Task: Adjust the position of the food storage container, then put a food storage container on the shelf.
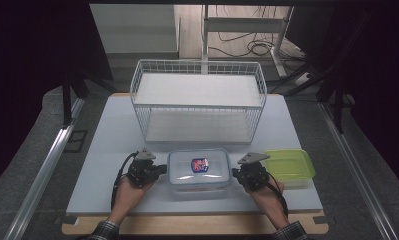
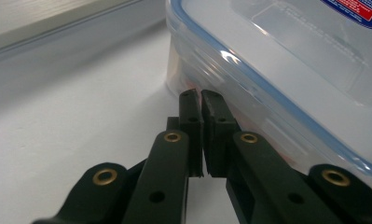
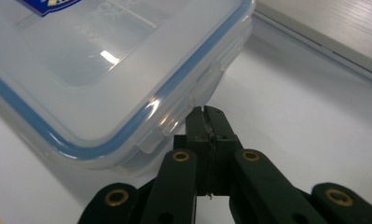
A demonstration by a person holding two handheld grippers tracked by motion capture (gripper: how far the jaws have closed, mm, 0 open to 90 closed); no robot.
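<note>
Clear box (image 1: 199,173) with blue-edged lid, front centre of table (image 1: 102,165), flanked by both grippers.

Left to right in high view: left gripper (image 1: 161,169) at box's left side, tips aimed at its wall; then box, red-and-blue sticker (image 1: 199,164) on lid; then right gripper (image 1: 234,173) at box's right side; then green-lidded box (image 1: 289,164) just beyond, near table's right edge. White wire basket (image 1: 198,100) behind, well apart from the box. Left gripper view: jaws pinched narrow, thin gap, nothing between, tips low against box wall; contact not clear. Right gripper view: jaws fully together, nothing held, tips just under lid latch (image 3: 181,114) at box corner; touching or just short, can't tell.
</note>
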